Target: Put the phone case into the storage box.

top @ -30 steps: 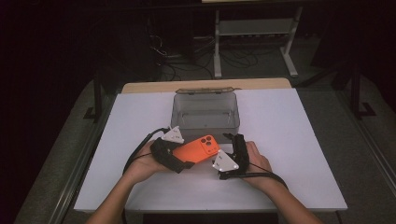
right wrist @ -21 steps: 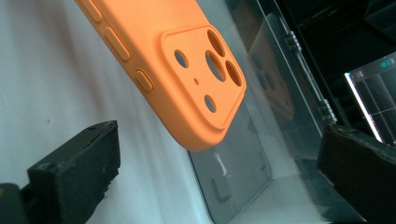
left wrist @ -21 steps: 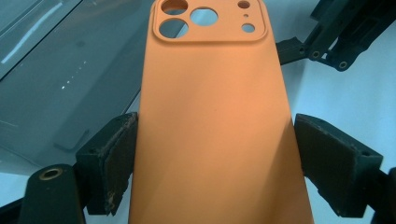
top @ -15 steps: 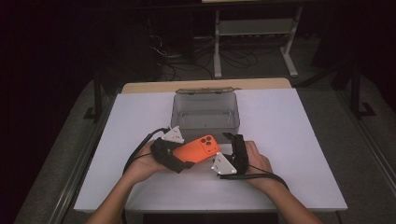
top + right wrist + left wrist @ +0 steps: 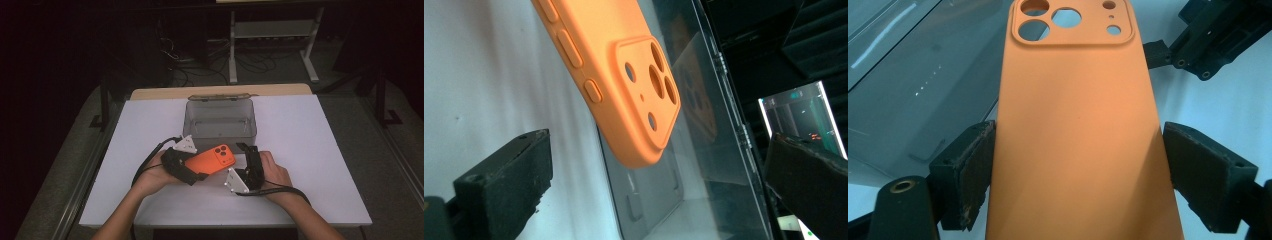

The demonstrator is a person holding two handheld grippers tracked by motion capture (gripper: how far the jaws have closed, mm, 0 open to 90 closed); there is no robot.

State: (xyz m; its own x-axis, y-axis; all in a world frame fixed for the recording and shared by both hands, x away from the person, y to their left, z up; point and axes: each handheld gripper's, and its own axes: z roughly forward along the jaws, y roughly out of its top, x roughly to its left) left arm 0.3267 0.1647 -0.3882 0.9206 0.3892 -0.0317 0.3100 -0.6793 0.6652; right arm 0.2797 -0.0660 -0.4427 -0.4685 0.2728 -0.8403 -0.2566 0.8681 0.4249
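Clear plastic box (image 5: 220, 120) on white table (image 5: 320, 150) (lid open); metal rack (image 5: 272, 35) behind

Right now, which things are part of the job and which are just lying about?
In the job:
- orange phone case, clamped in the left hand-held gripper
- right hand-held gripper, open beside the case
- clear box, just behind

Lying about:
- white rack on the floor beyond the table
- floor cables

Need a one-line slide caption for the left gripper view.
Left gripper clamps the orange phone case by its long edges, beside the clear box.
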